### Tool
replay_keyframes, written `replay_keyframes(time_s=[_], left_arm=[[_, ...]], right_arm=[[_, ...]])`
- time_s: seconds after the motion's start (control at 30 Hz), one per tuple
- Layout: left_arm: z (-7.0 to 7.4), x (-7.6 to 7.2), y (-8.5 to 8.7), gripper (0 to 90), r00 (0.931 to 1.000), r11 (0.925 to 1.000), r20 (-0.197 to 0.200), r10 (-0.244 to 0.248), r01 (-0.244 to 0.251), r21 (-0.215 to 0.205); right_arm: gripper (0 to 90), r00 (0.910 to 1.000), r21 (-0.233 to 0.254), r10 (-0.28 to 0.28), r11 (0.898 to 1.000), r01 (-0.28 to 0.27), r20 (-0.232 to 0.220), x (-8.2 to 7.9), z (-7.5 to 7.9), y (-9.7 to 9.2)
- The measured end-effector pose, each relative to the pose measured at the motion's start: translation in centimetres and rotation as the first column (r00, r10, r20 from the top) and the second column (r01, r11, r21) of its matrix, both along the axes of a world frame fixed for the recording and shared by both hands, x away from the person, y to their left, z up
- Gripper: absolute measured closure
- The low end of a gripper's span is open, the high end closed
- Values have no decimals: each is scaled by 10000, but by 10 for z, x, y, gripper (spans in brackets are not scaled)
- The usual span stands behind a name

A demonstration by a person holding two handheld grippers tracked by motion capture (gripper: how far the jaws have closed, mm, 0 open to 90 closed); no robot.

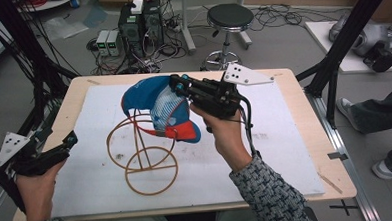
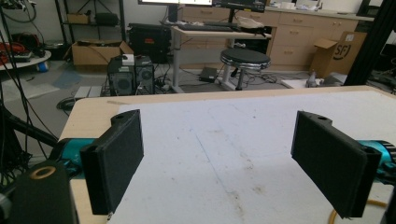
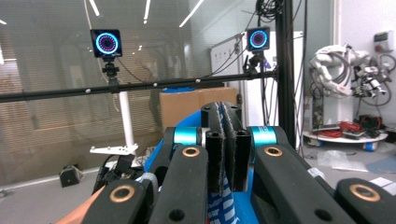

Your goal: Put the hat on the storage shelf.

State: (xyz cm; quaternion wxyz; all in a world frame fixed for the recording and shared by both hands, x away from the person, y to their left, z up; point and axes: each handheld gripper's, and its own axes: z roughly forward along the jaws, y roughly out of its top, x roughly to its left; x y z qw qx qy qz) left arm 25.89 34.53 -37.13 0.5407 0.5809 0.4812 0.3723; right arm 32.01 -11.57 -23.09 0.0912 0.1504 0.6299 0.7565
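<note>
The right gripper (image 1: 175, 84) has its two black pads (image 3: 215, 140) pressed flat together in the right gripper view, with blue-and-white cloth showing just beneath them; in the high view its tip sits on the crown of a blue, white and red cap (image 1: 159, 107), so I judge it pinches the cap's fabric; the cap hangs over the top of a thin wire stand (image 1: 146, 152) made of hoops, its red-edged brim pointing toward the person and to the right, its blue crown toward the far left; the stand's round base ring lies on the white mat (image 1: 276, 152) near the middle of the wooden table (image 1: 303, 96).

The left gripper (image 1: 70, 141) rests at the mat's left edge, near the table's near-left corner, well apart from the cap; its jaws stand wide apart with only bare mat between its pads (image 2: 119, 158) in the left gripper view; a bit of the wire stand (image 2: 348, 213) peeps in at that view's lower right.

The relation that matters: the cap sits directly at the right fingers, its long axis running crown-to-brim slantwise across the stand; the right hand is far nearer; any lift or seating would likely go along the stand's upright wires, and the cloth could catch on a hoop.
</note>
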Motion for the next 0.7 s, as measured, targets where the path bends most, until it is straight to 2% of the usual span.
replay_keyframes(time_s=[0.33, 0.7], left_arm=[[0, 0, 0, 171, 10000, 10000, 0, -6, 6, -31], [0, 0, 1, 171, 10000, 10000, -3, 2, -2, -11]], right_arm=[[884, 9993, -400, 372, 9985, -372, -6, -3, -5, 14], [883, 9956, -784, 941, 9925, -940, -33, -7, -10, 29]])
